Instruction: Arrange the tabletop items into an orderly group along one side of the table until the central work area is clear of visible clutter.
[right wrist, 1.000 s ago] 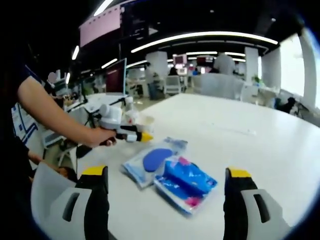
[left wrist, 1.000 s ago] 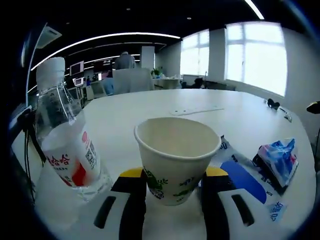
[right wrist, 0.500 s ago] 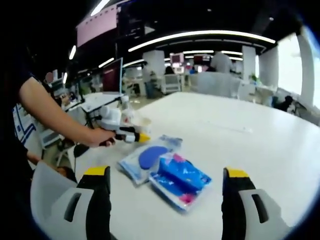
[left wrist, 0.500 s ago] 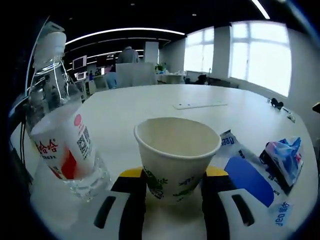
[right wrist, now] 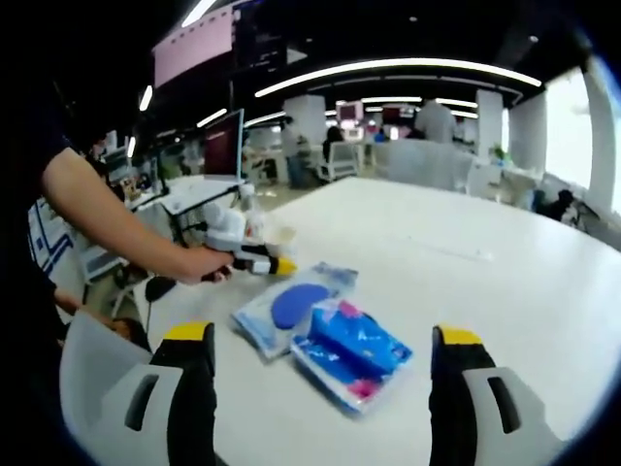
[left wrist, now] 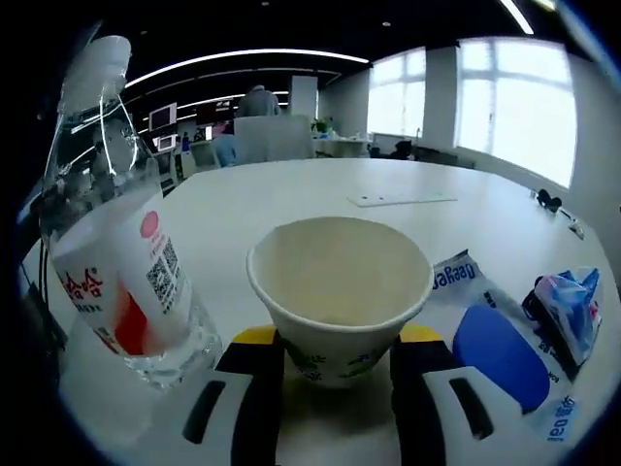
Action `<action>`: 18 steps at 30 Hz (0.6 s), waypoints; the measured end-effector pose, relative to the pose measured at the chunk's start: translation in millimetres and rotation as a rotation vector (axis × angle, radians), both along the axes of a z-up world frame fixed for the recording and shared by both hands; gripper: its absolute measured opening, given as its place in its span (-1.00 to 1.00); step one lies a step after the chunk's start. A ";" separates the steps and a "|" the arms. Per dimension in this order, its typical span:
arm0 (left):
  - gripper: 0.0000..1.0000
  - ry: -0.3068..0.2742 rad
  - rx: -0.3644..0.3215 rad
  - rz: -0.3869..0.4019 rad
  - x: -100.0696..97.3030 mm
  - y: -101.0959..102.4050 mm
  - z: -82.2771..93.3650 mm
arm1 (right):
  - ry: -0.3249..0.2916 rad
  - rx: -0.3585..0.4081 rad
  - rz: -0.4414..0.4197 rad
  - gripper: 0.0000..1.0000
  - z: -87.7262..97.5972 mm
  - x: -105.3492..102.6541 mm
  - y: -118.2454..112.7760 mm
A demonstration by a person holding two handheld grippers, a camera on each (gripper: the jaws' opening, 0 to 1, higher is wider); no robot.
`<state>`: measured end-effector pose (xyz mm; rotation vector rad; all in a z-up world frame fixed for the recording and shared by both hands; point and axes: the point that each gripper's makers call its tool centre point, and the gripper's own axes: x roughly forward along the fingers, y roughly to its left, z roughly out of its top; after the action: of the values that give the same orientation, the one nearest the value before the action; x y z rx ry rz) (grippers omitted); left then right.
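Step in hand, by judgement: placing the paper cup (left wrist: 339,296) into the group at the table (left wrist: 320,194) edge. Left gripper (left wrist: 335,359) clenched on paper cup, jaws flanking its lower wall at 6 o'clock of left gripper view. Cup upright, rim wide open, inside looked empty. Sat just beside water bottle (left wrist: 112,243) at 9 o'clock; could not tell if touching. Bottle upright, capped, clear, red-and-white label; fill level unreadable.

Blue-oval sachet (left wrist: 485,335) flat at 4 o'clock, near the cup. Blue crinkled packet (left wrist: 568,311) just past it at 3 o'clock.

Right gripper (right wrist: 320,388) released, jaws wide apart, nothing between them, held above the table. Ahead at 12 o'clock of right gripper view: same packet (right wrist: 351,354) overlapping same sachet (right wrist: 286,311). Hand (right wrist: 199,262) with the left gripper seen at 10 o'clock, at bottle and cup.

Next move, likely: set cup down next to bottle without tipping either, let go, back out straight. Then right gripper onto packet and sachet; both thin and flat, low pinch at an edge needed.
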<state>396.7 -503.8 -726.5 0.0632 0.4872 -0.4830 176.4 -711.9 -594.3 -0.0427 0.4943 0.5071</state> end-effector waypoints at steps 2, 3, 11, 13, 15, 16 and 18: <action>-0.17 0.000 0.002 0.005 0.9 0.4 0.0 | 0.005 -0.005 0.005 0.79 -2.7 -0.9 0.9; -0.17 -0.001 0.004 0.006 2.2 0.6 -0.1 | 0.008 -0.006 0.008 0.79 -3.7 -1.5 1.5; -0.20 0.020 0.036 0.006 2.8 5.9 -6.0 | 0.018 0.001 0.010 0.79 -7.9 -2.6 1.6; -0.18 0.035 0.036 0.010 0.7 7.0 -7.9 | 0.017 -0.002 0.013 0.79 -8.0 -2.6 1.6; -0.17 0.033 0.034 0.017 -0.6 8.7 -8.1 | 0.018 0.000 0.014 0.79 -8.3 -2.1 1.9; -0.16 0.033 0.031 0.021 -1.2 9.9 -8.0 | 0.017 0.000 0.015 0.79 -8.3 -1.9 2.0; -0.14 0.040 0.025 0.023 -3.4 9.8 -8.8 | 0.019 0.003 0.016 0.79 -8.3 -1.8 3.3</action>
<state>393.3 -493.9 -735.2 0.0725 0.5330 -0.4566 174.6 -708.6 -602.6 -0.0386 0.5124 0.5247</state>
